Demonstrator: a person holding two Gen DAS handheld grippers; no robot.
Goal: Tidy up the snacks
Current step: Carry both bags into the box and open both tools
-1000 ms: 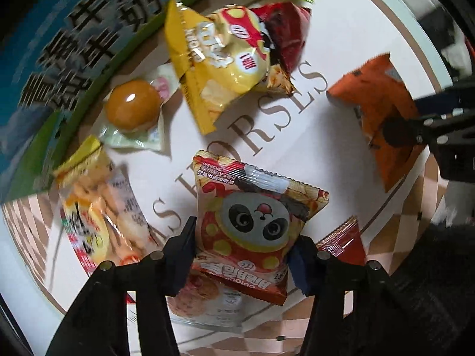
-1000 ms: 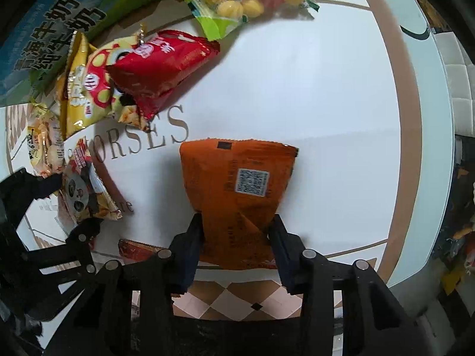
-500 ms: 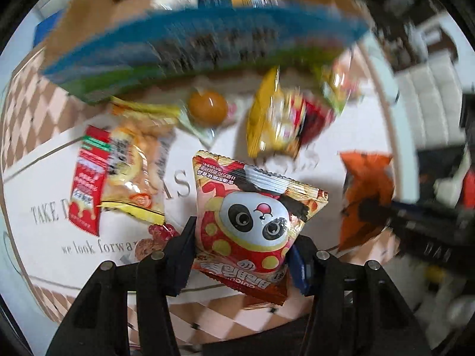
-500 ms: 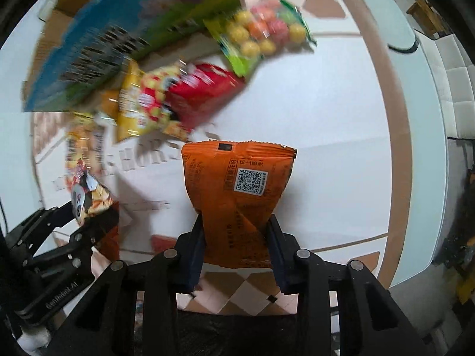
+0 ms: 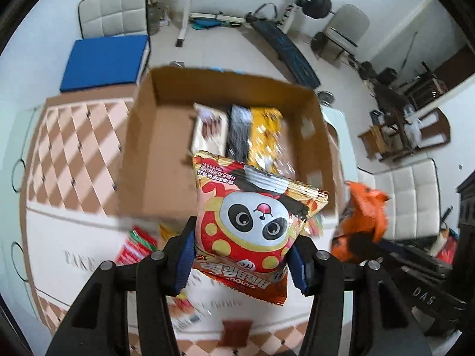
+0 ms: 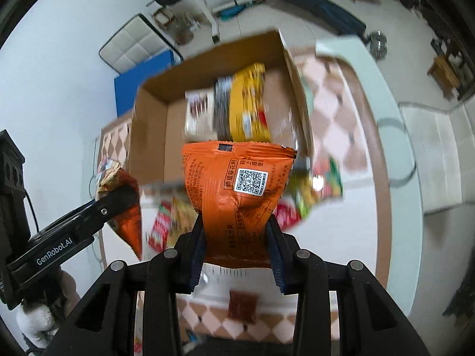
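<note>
Carrying a panda-print red foil snack bag (image 5: 252,222) in our left hand-held gripper (image 5: 242,255) and a crinkled orange foil snack packet (image 6: 237,195) in the right hand-held gripper (image 6: 237,249), both clamped tight, we next need to release them over the open brown cardboard box (image 5: 154,136) ahead.

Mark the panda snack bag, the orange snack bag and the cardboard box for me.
panda snack bag (image 5: 255,219): left wrist view, on the panda face.
orange snack bag (image 6: 234,195): right wrist view, beside the QR code.
cardboard box (image 5: 157,160): left wrist view, bare floor inside.
</note>
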